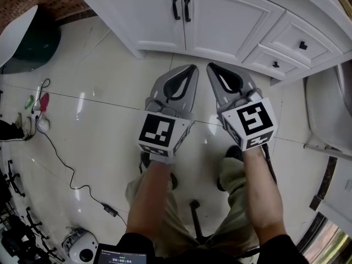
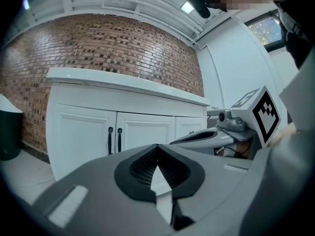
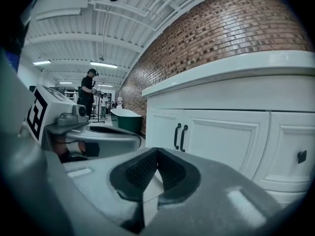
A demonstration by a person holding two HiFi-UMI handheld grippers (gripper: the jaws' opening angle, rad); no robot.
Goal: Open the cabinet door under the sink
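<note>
The white sink cabinet (image 1: 225,21) stands ahead with its two doors closed. Two black vertical handles (image 1: 175,7) sit side by side at the middle seam. In the left gripper view those handles (image 2: 114,140) are left of centre; in the right gripper view the handles (image 3: 180,136) are just right of centre. My left gripper (image 1: 193,67) and right gripper (image 1: 210,66) are held side by side over the floor, short of the doors and touching nothing. Both point at the cabinet. The left gripper (image 2: 157,146) and the right gripper (image 3: 157,150) are shut, with nothing between their fingers.
Drawers with black knobs (image 1: 303,45) flank the doors on the right. A green and white bathtub (image 1: 25,37) stands far left. A black cable (image 1: 66,164) and small items lie on the glossy tile floor at left. A white fixture (image 1: 324,114) is at right. A person (image 3: 91,90) stands far off.
</note>
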